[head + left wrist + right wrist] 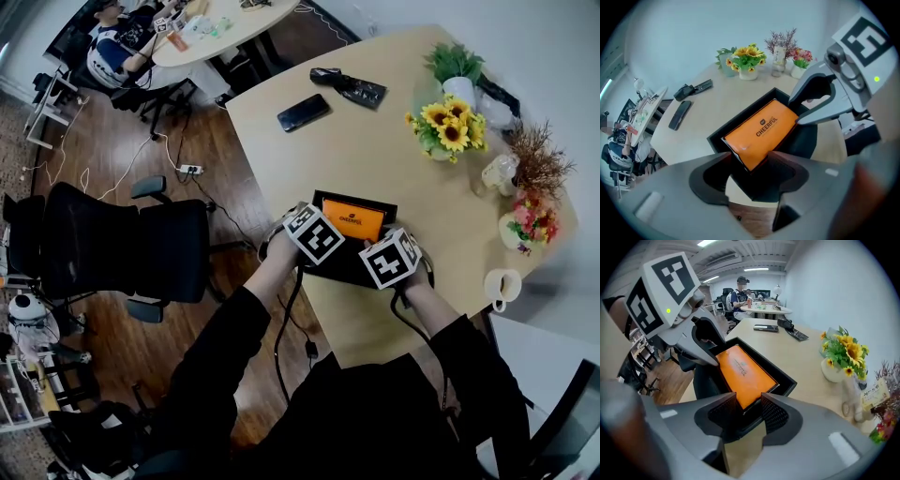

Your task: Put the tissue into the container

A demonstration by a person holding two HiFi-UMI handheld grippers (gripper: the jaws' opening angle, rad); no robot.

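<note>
An orange tissue pack (352, 221) lies flat inside a shallow black container (356, 198) near the front edge of the wooden table. In the left gripper view the pack (761, 131) fills the container (736, 117), and my left gripper (750, 168) stands open over its near corner without pressing on it. My right gripper (749, 401) is open too, with the near end of the pack (743, 373) seen through the gap above the container's rim (787, 378). From the head view, both grippers (317, 246) (386, 264) hover at the container's near side, their fingertips hidden under the marker cubes.
A phone (303, 112) and a black pouch (349, 86) lie at the table's far side. Sunflowers in a vase (448, 127), other flower pots and a white mug (502, 286) stand along the right. A black office chair (122, 248) is on the left.
</note>
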